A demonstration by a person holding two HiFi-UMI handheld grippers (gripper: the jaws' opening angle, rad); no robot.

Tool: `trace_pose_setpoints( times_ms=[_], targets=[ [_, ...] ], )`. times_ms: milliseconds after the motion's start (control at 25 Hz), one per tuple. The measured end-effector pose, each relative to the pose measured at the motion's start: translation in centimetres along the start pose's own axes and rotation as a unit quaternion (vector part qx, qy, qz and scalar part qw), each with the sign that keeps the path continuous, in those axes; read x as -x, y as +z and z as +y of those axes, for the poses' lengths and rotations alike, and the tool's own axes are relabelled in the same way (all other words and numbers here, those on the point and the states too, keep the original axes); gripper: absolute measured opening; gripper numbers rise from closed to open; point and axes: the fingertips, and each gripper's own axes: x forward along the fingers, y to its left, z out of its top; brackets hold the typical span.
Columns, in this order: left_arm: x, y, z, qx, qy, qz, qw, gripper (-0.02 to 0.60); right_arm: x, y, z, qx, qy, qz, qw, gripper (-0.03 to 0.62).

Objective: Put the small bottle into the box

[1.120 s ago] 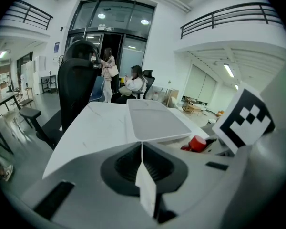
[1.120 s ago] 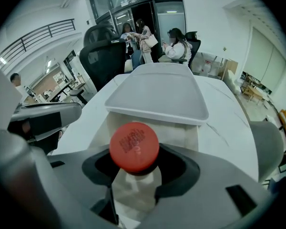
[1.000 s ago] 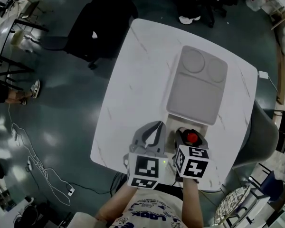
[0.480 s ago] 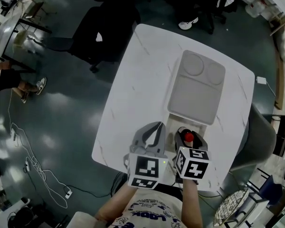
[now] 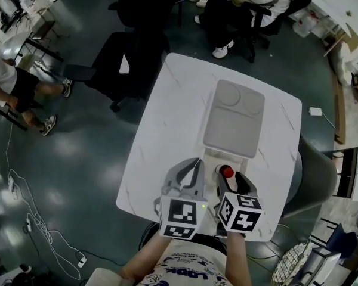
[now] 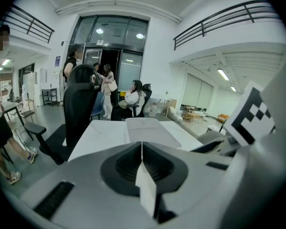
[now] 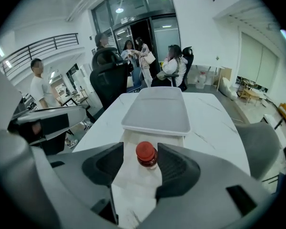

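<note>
A small bottle with a red cap [image 5: 226,171] stands upright on the white table [image 5: 167,124], just in front of the grey lidded box [image 5: 232,119]. My right gripper [image 5: 230,180] is open, its jaws on either side of the bottle [image 7: 146,155]. The right jaw is close against the cap and a gap shows on the left. A pale part [image 7: 133,138] sticks out from under the box lid [image 7: 157,109] toward the bottle. Whether the bottle stands on it I cannot tell. My left gripper [image 5: 196,161] is beside the right one, shut and empty, as its own view [image 6: 142,144] also shows.
Black office chairs [image 5: 122,52] stand at the table's far left corner. A seated person [image 5: 250,5] is beyond the far edge, and another person [image 5: 18,88] stands at the left. A grey bin [image 5: 313,177] sits by the table's right side.
The bottle sat deeper between the right jaws a second ago and is now near their tips. The head camera has tilted up, showing more of the room. The left gripper has not changed.
</note>
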Motion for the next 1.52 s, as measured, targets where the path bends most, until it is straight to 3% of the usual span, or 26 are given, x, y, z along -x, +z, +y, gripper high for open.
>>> trace_pose_setpoints(
  times_ms=[680,1520],
  targets=[
    [3.7,6.9,-0.5,-0.035,0.003,-0.084,0.9959,0.020,7.0,6.3,1.9,0.013,0.013,-0.144,0.989,0.183],
    [5.8,9.0,-2.1,-0.055,0.006,-0.118,0.9915,0.020,10.8,8.2,2.0,0.005,0.009,-0.200,0.980,0.137]
  ],
)
